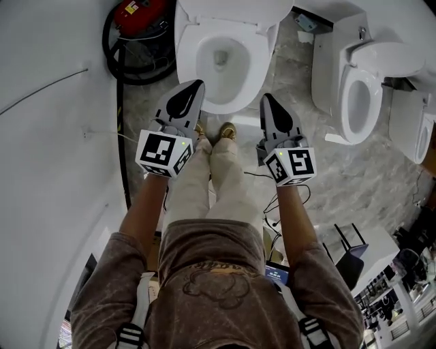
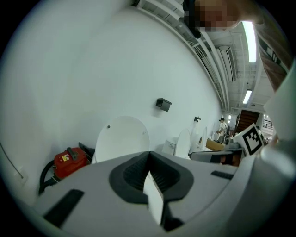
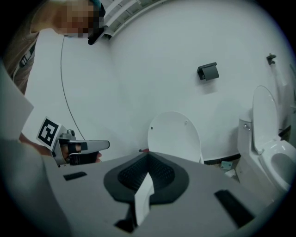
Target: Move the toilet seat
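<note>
A white toilet stands in front of me in the head view, its seat (image 1: 257, 63) lying flat on the bowl and its lid (image 1: 235, 9) raised against the wall. My left gripper (image 1: 197, 84) hovers over the seat's near left rim, shut and empty. My right gripper (image 1: 265, 98) hangs just off the seat's near right edge, also shut with nothing in it. In the left gripper view the closed left gripper (image 2: 149, 153) points at the upright lid (image 2: 121, 139). The right gripper view shows the closed right gripper (image 3: 148, 155) below the same lid (image 3: 174, 137).
A red vacuum (image 1: 139, 15) with a black hose sits left of the toilet by the white wall. A second toilet (image 1: 361, 92) and a third (image 1: 421, 133) stand to the right. Cables (image 1: 272, 199) lie on the marble floor near my feet (image 1: 227, 129).
</note>
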The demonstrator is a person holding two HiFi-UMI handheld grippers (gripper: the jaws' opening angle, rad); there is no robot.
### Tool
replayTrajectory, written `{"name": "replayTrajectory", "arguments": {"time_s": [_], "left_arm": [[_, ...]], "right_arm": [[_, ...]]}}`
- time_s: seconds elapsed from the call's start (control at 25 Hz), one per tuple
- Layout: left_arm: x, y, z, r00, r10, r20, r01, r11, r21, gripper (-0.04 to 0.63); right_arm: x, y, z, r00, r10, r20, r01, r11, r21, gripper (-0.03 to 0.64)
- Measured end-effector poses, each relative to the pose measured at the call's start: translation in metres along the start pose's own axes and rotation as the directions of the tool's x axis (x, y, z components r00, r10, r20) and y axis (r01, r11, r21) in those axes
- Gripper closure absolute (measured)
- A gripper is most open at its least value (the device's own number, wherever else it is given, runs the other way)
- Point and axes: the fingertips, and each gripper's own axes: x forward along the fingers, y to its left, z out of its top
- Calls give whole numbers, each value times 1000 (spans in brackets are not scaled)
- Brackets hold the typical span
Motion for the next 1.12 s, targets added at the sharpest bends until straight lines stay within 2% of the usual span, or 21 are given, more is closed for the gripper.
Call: {"name": "replayTrajectory", "arguments": {"time_s": [0.56,0.92,0.96,1.12], "left_arm": [[19,20,-70,999,34,-28,-35,999,-35,586],[16,23,-92,998,58,-30,-59,997,-40,584],[15,22,-93,998,57,-29,-58,997,-41,584],[15,15,-97,999,24,-39,-26,997,-68,489]], "right_arm": [[30,-12,-65,999,11,-42,-11,1000,15,618],[37,-7,-78,999,26,-26,-26,999,19,622],[36,-5,-79,999,36,-26,-35,999,19,591],[33,-2,-81,998,58,-34,-57,998,18,525]]}}
